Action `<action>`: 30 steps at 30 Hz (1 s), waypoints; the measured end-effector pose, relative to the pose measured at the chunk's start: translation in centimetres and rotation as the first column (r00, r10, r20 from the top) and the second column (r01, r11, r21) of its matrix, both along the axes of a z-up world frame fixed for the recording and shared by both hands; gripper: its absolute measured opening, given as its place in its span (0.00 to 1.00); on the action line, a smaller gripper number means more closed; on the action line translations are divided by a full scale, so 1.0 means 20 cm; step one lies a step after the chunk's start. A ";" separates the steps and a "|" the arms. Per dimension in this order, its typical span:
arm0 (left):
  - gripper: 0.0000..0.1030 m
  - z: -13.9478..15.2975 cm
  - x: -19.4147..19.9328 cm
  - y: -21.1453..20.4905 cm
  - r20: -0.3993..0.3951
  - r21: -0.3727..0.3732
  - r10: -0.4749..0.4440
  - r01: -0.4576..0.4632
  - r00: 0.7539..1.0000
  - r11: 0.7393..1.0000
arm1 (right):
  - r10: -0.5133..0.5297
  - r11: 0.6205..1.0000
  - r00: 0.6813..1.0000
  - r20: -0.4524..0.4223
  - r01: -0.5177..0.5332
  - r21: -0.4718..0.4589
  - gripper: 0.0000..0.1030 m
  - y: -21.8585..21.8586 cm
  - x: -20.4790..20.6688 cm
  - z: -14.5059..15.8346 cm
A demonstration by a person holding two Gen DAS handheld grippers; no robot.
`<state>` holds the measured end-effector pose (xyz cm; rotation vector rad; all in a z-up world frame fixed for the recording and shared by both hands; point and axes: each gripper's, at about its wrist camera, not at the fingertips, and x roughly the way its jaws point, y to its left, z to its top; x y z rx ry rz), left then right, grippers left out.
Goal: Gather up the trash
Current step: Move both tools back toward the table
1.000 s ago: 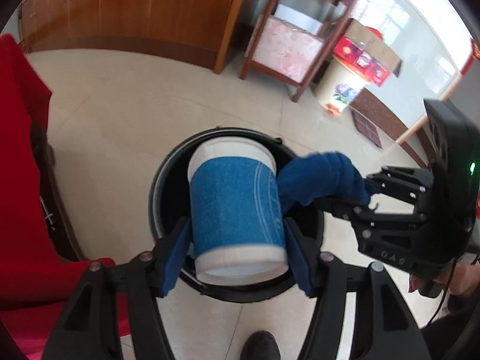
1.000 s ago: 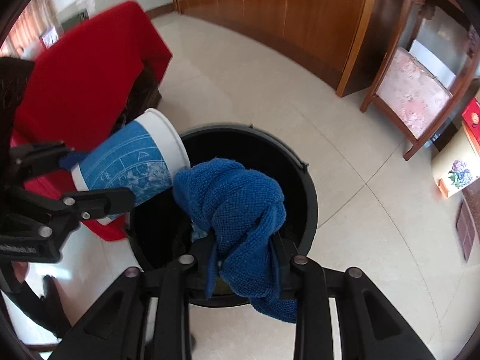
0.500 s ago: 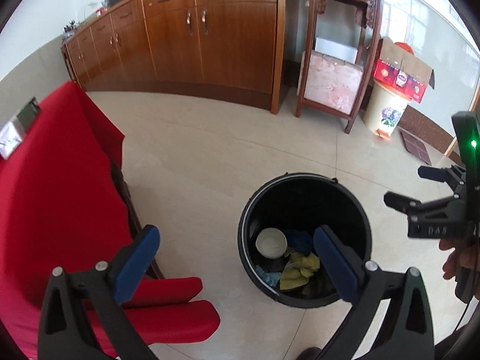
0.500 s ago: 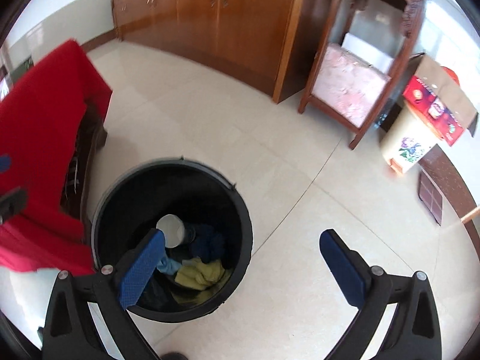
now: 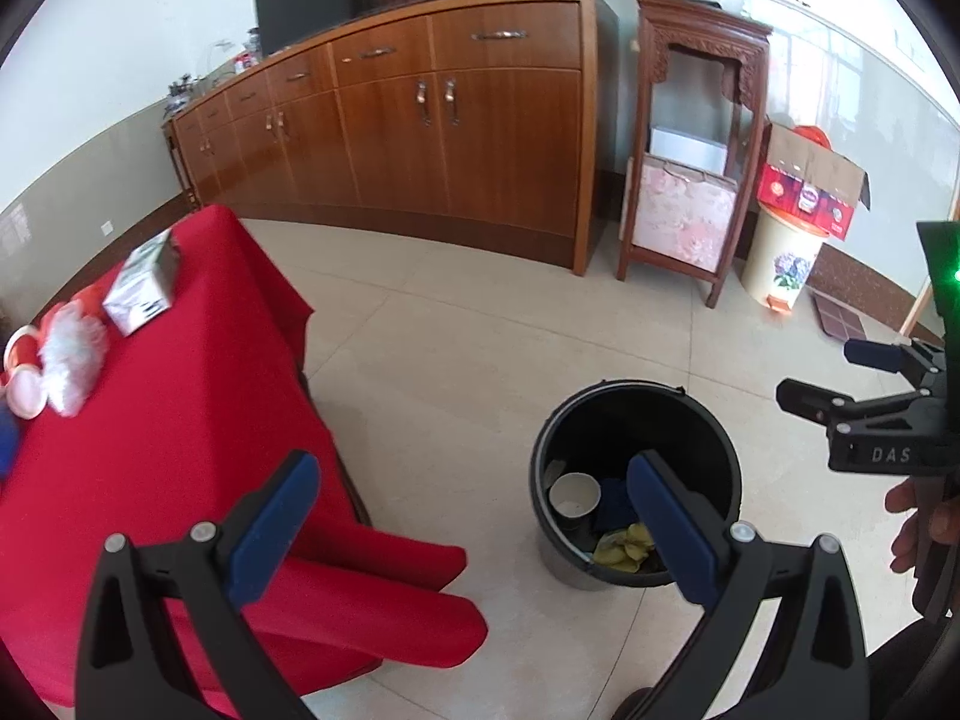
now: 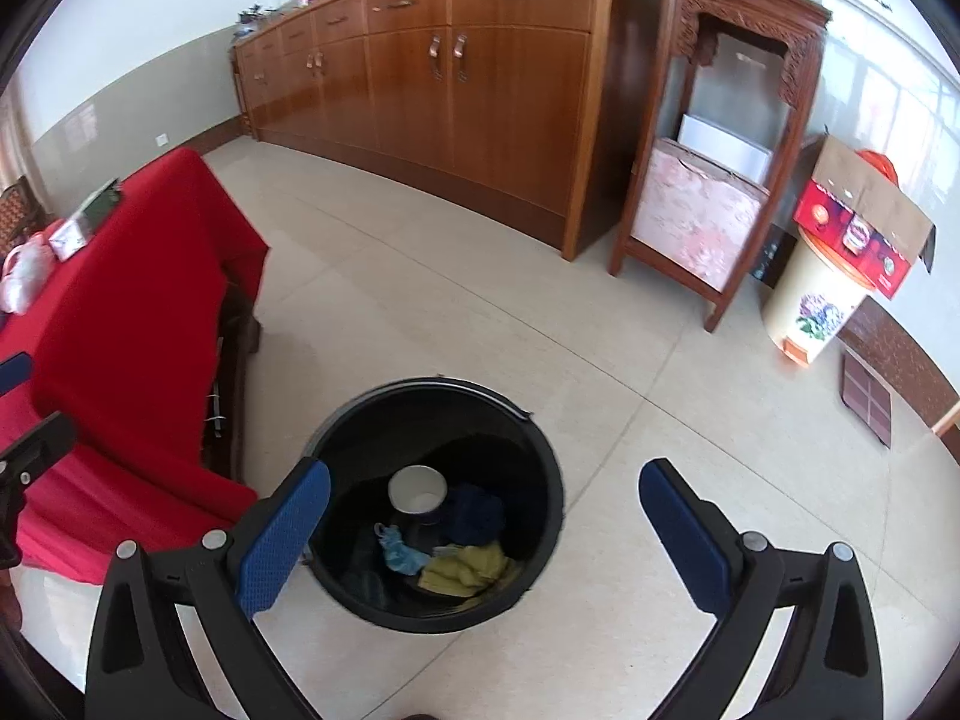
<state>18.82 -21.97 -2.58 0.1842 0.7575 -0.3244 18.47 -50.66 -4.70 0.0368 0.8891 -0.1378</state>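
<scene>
Left wrist view: left claw [image 5: 468, 516] stood wide, nothing between its blue rubbery pads; black plastic arms, metal rivets. Right wrist view: right claw [image 6: 483, 531] equally wide and empty, pad faces finely dimpled.

Black round bucket [image 6: 543, 450] sat on the floor, smooth plastic wall, thin wire handle folded along the rim. Inside it lay the trash: paper cup [image 6: 417, 489] with its white round mouth facing up; dark blue knitted cloth [image 6: 477, 516] bunched just beside it; olive-yellow crumpled rag [image 6: 465, 567] nearer the claw; small pale blue scrap [image 6: 399, 552] touching the rag's edge.

Floor [image 6: 480, 312] of glossy beige tiles, thin dark joints.

Worktop [image 5: 156, 420] draped in matte red cloth hanging in soft rolled folds near the bucket. On it: small grey-white carton [image 5: 144, 285], fluffy white tuft [image 5: 72, 360], red-and-white cup [image 5: 24, 378] on its side.

Background: curved polished wood cabinet [image 5: 456, 138] with metal handles; carved dark wood stand [image 5: 696, 150]; cream pedal bin [image 5: 780, 258] with flower print, open cardboard box [image 5: 810, 180] on top.

A hand [image 5: 918, 516] gripped the right claw's black handle at the frame's right edge.
</scene>
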 end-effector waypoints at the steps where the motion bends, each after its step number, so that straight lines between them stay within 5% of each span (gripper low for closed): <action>1: 1.00 0.01 -0.01 0.02 0.002 -0.002 0.008 -0.008 1.000 1.000 | 0.007 1.000 1.000 0.004 -0.007 0.000 1.00 0.02 -0.01 0.01; 16: 1.00 0.13 -0.21 0.54 0.078 0.003 0.174 -0.174 0.982 0.985 | 0.171 0.984 0.982 0.083 -0.173 0.027 1.00 0.58 -0.05 0.24; 23: 1.00 0.18 -0.29 0.88 0.109 -0.023 0.321 -0.321 0.941 0.947 | 0.250 0.967 0.958 0.139 -0.255 0.024 1.00 0.89 -0.03 0.35; 30: 1.00 0.24 -0.39 1.19 0.152 -0.063 0.468 -0.464 0.871 0.884 | 0.355 0.932 0.923 0.152 -0.362 0.023 1.00 1.23 0.00 0.38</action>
